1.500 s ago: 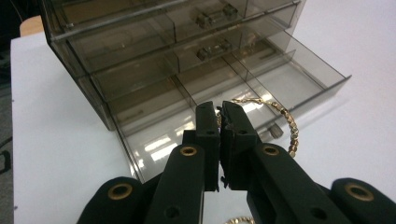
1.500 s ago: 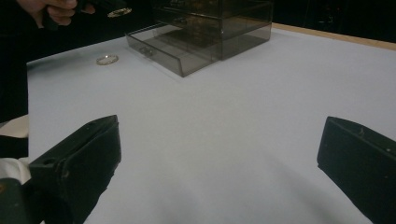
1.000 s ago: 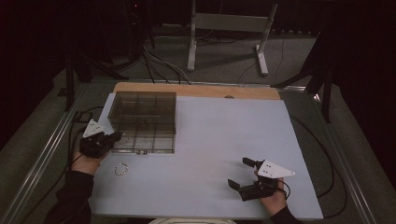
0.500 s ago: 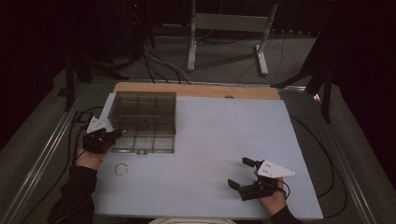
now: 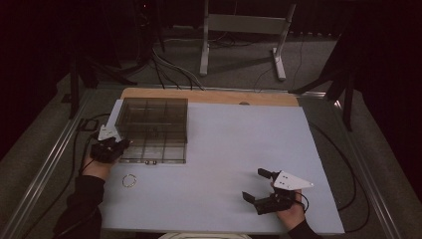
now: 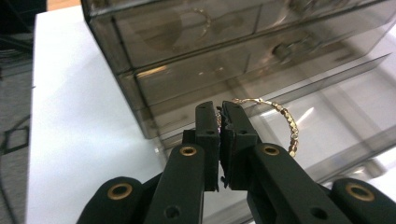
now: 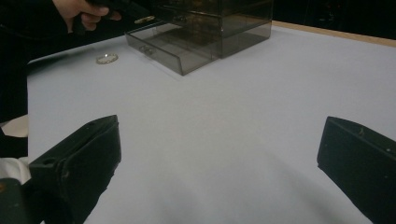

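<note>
Left claw (image 6: 219, 122), clamped on the gold beaded bracelet (image 6: 285, 123), has been moved down toward the open drawer (image 6: 327, 116) directly ahead; right claw (image 5: 263, 189) rests spread apart.

This looks like a lab or recording studio, not a home. A white work board (image 5: 239, 164) lies on a table framed by metal rails (image 5: 47, 172) at the left of the frame. Black drapes darken the top, cables (image 5: 171, 69) snake over grey carpet at upper centre, beside a bare metal stand (image 5: 244, 30).
</note>
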Motion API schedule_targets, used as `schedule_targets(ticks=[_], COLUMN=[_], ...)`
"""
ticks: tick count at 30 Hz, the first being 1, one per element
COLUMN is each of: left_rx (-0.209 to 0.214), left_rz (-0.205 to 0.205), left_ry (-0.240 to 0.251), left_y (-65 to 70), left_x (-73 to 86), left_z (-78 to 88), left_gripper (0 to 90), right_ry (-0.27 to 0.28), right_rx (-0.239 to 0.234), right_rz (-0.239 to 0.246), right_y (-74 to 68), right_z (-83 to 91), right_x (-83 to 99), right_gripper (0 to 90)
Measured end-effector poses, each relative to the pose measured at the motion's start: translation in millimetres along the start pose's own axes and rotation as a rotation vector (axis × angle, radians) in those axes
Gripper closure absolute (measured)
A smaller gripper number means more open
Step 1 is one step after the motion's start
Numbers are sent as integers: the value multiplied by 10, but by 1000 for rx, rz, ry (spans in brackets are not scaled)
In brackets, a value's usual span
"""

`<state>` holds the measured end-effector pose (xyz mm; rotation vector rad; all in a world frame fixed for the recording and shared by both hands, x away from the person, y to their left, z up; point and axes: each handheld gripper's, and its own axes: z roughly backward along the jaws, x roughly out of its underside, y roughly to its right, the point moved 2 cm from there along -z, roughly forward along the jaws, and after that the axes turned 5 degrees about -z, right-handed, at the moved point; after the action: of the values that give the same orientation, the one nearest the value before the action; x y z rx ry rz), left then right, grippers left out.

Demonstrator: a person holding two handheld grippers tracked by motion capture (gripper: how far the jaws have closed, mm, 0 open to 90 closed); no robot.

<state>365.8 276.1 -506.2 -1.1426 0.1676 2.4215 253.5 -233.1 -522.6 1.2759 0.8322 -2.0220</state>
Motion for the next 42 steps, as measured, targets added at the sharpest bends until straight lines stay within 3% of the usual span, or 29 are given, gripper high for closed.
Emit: schedule_targets(ticks=[6,9,12,15,22,23,28,31,38,42], left_rx=[-31,-58,-57,-56,-7,20,61,103,165,195], left_rz=[-19,-49,-41,-33,-2,6,12,12,-1,-5], left_ry=[-29,-45,-39,-28,26,40,51,46,68,78], left_y=[-2,15,11,3,1,6,34,76,174,234], left_x=[34,27,21,20,6,8,19,25,38,72], left_z=[-63,-82,-83,-66,37,72,131,168,253,335], left_gripper=[875,874,861,791,560,521,339,183,45,35], right_ry=[-2,0,-9,-10,-6,-7,-6,-2,1,2], right_rx=[-1,-1,5,4,5,5,6,5,6,7], right_rz=[0,-1,4,6,1,2,1,2,2,3], right_y=[-2,0,-1,-5,-1,-3,-4,-3,0,0], right_z=[-1,0,-7,-10,-1,1,-1,3,9,14], right_x=[1,-1,4,6,2,2,2,-4,-5,-6], right_gripper=[0,0,0,0,0,0,0,0,0,0])
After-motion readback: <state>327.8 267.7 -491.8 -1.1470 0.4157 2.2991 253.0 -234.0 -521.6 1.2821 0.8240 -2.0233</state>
